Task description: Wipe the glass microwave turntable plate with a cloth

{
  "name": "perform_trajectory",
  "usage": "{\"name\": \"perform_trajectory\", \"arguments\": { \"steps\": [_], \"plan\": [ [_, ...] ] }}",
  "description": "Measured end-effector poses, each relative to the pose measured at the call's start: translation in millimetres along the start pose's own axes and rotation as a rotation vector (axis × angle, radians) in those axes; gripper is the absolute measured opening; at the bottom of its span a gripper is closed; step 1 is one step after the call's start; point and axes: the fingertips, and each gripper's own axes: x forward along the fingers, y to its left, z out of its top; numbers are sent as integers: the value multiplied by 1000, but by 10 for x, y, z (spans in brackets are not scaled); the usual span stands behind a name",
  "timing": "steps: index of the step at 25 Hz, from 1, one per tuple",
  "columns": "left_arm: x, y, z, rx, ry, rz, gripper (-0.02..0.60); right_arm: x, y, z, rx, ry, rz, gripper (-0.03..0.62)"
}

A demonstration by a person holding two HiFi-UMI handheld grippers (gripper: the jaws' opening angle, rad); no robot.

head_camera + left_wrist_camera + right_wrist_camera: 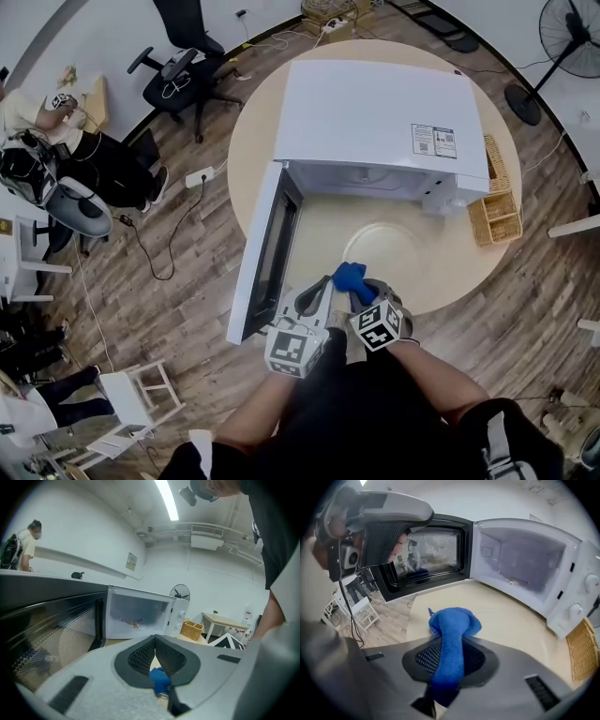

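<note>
The right gripper (452, 644) is clamped on one blue cloth (455, 620). The cloth's long axis is laid along the jaws, with its bunched end pointed towards the one open microwave (375, 122). The left gripper (155, 641) is closed on nothing. One glass plate (386, 246) is laid flat on the table (450, 281) before the cavity.

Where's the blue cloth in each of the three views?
Head view: blue cloth low centre, at the tip of the right gripper.
Left gripper view: a blue bit low centre, past the jaws.
Right gripper view: centre, clamped between the jaws.
Shared landmark: the open microwave.
</note>
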Motion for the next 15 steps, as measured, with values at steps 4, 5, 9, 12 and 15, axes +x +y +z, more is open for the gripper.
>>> {"name": "perform_trajectory", "arguments": {
  "steps": [4,5,9,12,15],
  "plan": [
    [99,-92,11,4,8,-31,6,-92,-114,-141,29,13,-25,81],
    [118,-116,27,5,8,-41,6,-123,-147,-173,40,17,-34,81],
    [191,-215,96,22,2,-78,6,-233,-291,-292,79,30,-72,81],
    [254,-291,104,28,6,-107,6,-316,-409,-398,113,39,-105,83],
    [326,-358,111,33,11,-135,6,-388,-528,-494,140,46,-139,83]
  ]
}}
